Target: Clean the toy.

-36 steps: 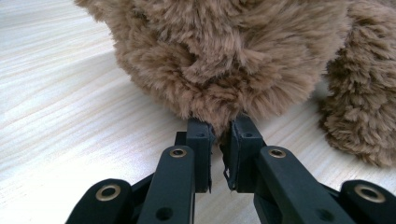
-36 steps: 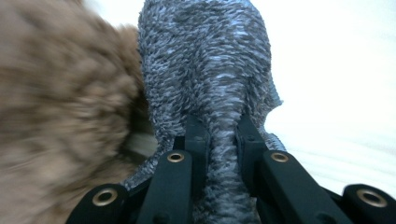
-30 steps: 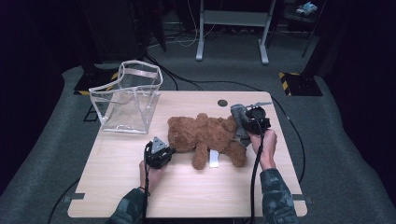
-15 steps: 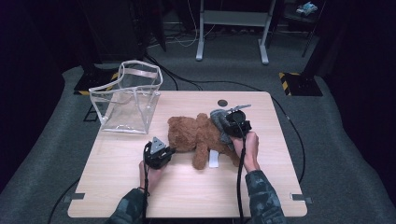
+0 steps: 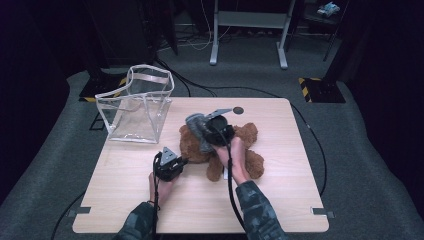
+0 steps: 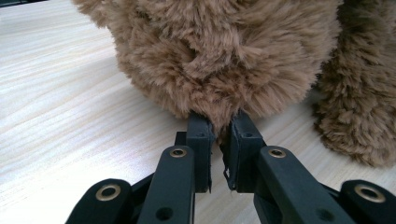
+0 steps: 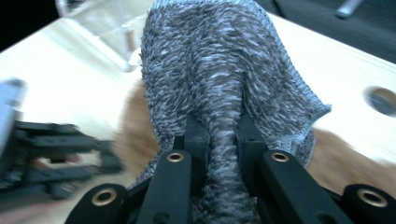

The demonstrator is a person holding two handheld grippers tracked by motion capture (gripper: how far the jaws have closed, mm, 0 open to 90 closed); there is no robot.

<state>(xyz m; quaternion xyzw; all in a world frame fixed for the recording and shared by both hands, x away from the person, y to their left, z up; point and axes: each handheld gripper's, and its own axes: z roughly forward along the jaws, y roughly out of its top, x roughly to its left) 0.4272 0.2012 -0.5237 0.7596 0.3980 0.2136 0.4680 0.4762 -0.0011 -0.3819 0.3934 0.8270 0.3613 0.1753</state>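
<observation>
Brown plush bear (image 5: 220,145) pinched by left gripper (image 6: 219,140); right gripper (image 7: 223,135) clamps grey knit cloth (image 7: 219,60) at its 12 o'clock; a white tag (image 5: 226,174), unreadable

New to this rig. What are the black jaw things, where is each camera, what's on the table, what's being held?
There's no robot here: a person holds a hand-operated two-jaw gripper in each hand.

The high view comes from a fixed camera above the person's side of the wooden table. Each of the other two views comes from a camera riding on a gripper, looking along its black jaws.

On the table lie a brown teddy bear and, at the far left, a clear plastic bag standing open.

The left gripper is shut on a tuft of the bear's fur at its near edge. The right gripper is shut on a grey knitted cloth, perhaps a small garment, carried above the bear. The right gripper view is blurred, so finer detail isn't clear.
</observation>
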